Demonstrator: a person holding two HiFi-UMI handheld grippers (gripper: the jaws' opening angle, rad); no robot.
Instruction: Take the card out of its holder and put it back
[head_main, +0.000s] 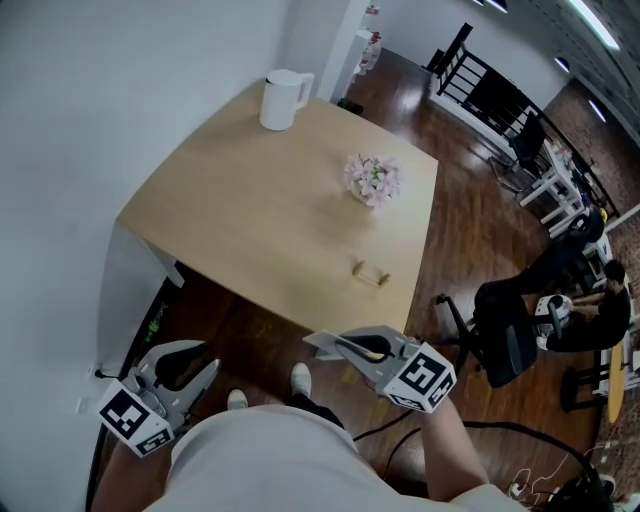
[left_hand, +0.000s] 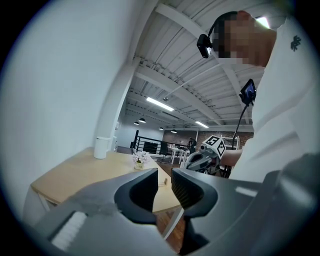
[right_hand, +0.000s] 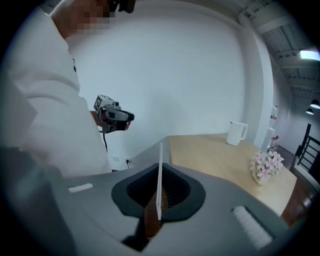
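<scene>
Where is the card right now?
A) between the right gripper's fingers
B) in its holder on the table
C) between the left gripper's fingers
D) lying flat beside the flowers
A: the card stands edge-on, clamped by the right gripper.

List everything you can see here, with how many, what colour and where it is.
table: one, light wood, against the white wall
jug: one, white, far left corner of the table
flowers: one small pot, pink-white, mid-table towards the right
card holder: one, wooden, near the table's front edge
office chair: one, black, right of the table
card: one, white, clamped in the right gripper
left gripper: grey, jaws apart, empty
right gripper: grey, closed on the card
</scene>
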